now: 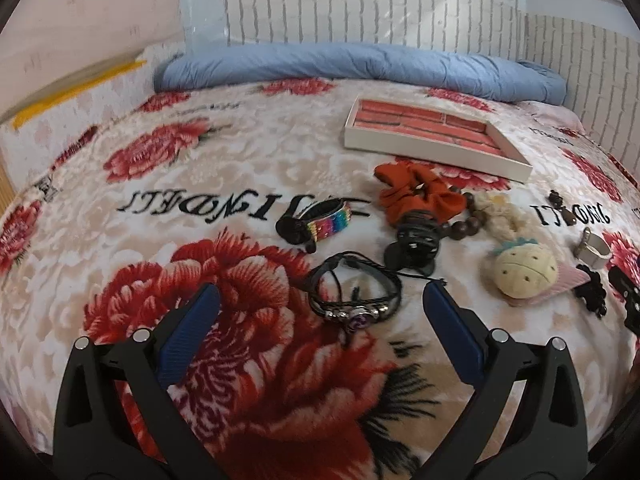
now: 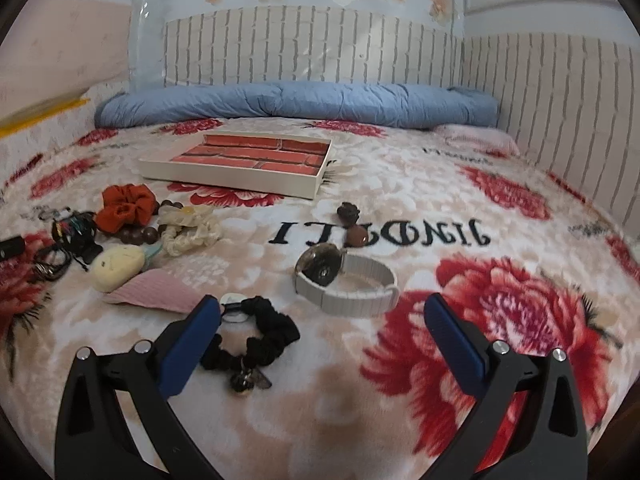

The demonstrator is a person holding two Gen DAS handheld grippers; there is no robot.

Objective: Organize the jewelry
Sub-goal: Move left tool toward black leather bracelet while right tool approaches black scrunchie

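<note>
Both tongs stood wide and empty over jewelry scattered on a flowered blanket.

The left gripper (image 1: 322, 294) hung with its blue fingers (image 1: 192, 332) spread wide, a black cord bracelet (image 1: 354, 294) with a purple charm lying on the blanket (image 1: 160, 208) between the tips and touching neither. Farther off lay a rainbow cuff (image 1: 326, 222), an orange scrunchie (image 1: 416, 192), brown wooden beads (image 1: 466, 224) and a cream plush clip (image 1: 524, 270). The white tray (image 1: 436, 152) with its brick-patterned floor sat far right, holding nothing that could be seen. The right gripper (image 2: 322, 306) was likewise wide apart, gripping nothing; a black scrunchie (image 2: 262, 340) lay just beside its left finger, and a white-banded watch (image 2: 346, 280) rested just beyond the tips. In that view the tray (image 2: 236, 176) lay far left, well apart from the watch.
</note>
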